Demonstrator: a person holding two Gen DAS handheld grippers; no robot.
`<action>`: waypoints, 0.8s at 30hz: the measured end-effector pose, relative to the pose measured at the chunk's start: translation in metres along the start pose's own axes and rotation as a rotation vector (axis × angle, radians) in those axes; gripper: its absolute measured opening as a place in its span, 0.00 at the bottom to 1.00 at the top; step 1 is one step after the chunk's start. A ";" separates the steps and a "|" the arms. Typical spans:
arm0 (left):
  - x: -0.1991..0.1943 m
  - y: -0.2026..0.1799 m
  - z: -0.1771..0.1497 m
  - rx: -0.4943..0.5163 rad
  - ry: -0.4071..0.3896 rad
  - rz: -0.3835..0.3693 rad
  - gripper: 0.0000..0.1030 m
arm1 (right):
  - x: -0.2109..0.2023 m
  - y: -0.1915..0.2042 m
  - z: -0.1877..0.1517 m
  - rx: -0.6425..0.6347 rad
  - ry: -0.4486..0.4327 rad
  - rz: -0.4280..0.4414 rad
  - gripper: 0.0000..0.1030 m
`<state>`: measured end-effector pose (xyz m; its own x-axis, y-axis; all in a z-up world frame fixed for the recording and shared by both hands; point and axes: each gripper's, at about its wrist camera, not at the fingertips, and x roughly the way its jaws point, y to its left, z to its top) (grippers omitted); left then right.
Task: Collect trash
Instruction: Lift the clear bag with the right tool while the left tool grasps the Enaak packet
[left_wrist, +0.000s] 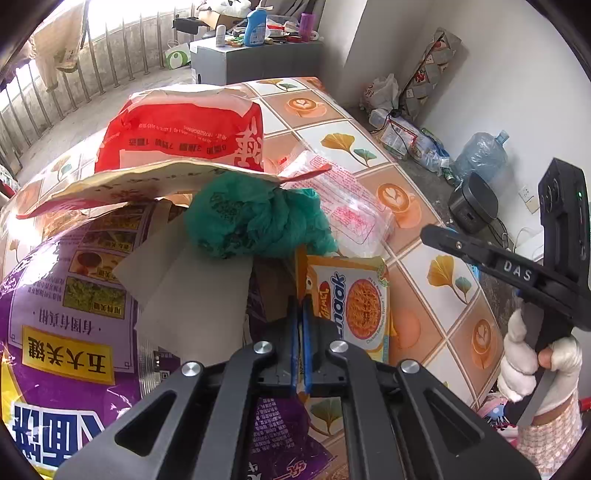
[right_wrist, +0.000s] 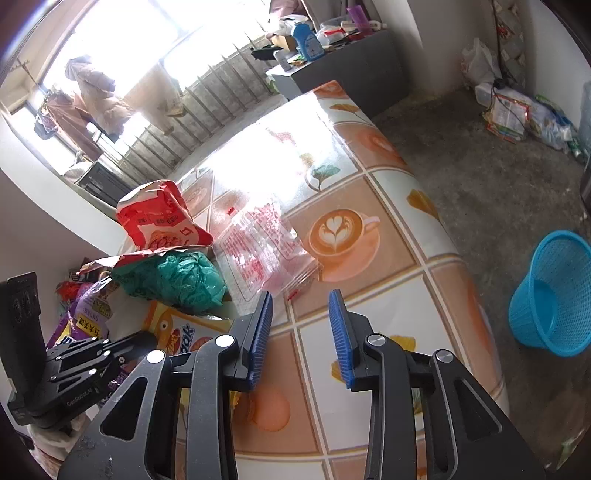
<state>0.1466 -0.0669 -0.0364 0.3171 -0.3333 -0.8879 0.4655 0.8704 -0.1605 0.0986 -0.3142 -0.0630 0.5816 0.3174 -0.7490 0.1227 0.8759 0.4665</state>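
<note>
My left gripper (left_wrist: 301, 308) is shut on the edge of a yellow instant-noodle packet (left_wrist: 354, 295) lying on the tiled table (left_wrist: 436, 317). Just beyond it sit a crumpled green plastic bag (left_wrist: 251, 218), a clear plastic bag with red print (left_wrist: 347, 206), a red-and-white paper bag (left_wrist: 184, 129) and a big purple bag (left_wrist: 74, 314). In the right wrist view my right gripper (right_wrist: 300, 295) is open over bare table, nothing between its blue pads (right_wrist: 260, 332). The clear bag (right_wrist: 266, 243) lies just ahead of it, the green bag (right_wrist: 177, 277) and noodle packet (right_wrist: 181, 332) to its left.
A blue mesh basket (right_wrist: 550, 295) stands on the concrete floor right of the table (right_wrist: 388, 277). A white-gloved hand (left_wrist: 524, 350) holds the right gripper (left_wrist: 443, 238) at the table's right edge. Bags and bottles (left_wrist: 424, 140) lie by the far wall; a cluttered cabinet (left_wrist: 258, 59) stands behind.
</note>
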 end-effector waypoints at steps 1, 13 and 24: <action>-0.001 0.000 -0.001 0.000 -0.001 -0.001 0.02 | 0.004 0.003 0.005 -0.018 -0.002 -0.005 0.40; -0.013 -0.004 -0.012 0.007 -0.016 -0.034 0.02 | 0.056 0.051 0.006 -0.387 0.091 -0.246 0.31; -0.033 -0.009 -0.021 0.024 -0.072 -0.036 0.02 | 0.021 0.047 -0.008 -0.352 0.026 -0.200 0.00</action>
<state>0.1143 -0.0557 -0.0145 0.3581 -0.3906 -0.8480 0.4973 0.8485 -0.1809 0.1101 -0.2635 -0.0606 0.5534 0.1335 -0.8221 -0.0541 0.9907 0.1245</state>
